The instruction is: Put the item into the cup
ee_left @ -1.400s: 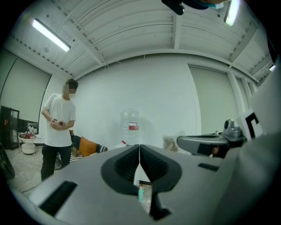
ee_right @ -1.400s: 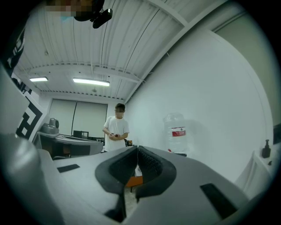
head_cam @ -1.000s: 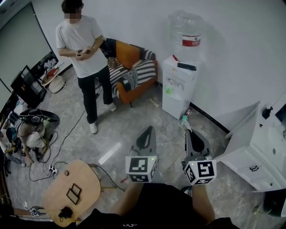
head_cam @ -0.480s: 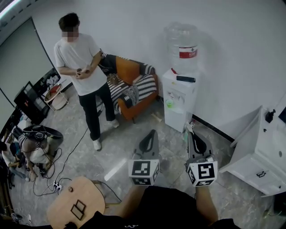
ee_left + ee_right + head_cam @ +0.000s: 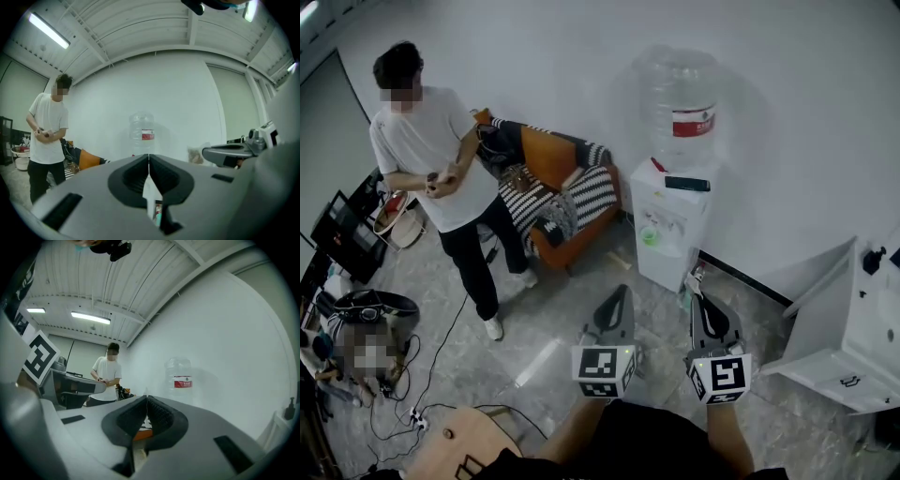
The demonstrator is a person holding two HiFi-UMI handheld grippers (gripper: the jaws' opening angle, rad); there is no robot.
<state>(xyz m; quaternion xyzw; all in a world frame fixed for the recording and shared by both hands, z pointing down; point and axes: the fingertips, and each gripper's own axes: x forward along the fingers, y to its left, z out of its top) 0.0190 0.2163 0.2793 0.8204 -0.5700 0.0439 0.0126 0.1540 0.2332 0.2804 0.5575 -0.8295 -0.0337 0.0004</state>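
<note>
No cup or item for it shows clearly in any view. My left gripper [image 5: 619, 291] and right gripper [image 5: 695, 281] are held side by side in the air above the floor, both pointing toward a white water dispenser [image 5: 672, 225] with a large clear bottle [image 5: 682, 108] on top. In the left gripper view the left gripper [image 5: 149, 157] has its jaws pressed together with nothing between them. The right gripper [image 5: 146, 398] is likewise shut and empty in its own view. A small green object [image 5: 650, 237] sits at the dispenser's tap recess; I cannot tell what it is.
A person in a white T-shirt [image 5: 427, 150] stands at the left beside an orange sofa with striped cushions [image 5: 558, 192]. White cabinets [image 5: 853, 337] stand at the right. Cables and a power strip [image 5: 420, 419] lie on the floor at lower left, near a round wooden stool [image 5: 459, 455].
The head view has swung so the dispenser looks nearer and the standing person sits further left. Both grippers stay shut, side by side, aimed at the dispenser.
</note>
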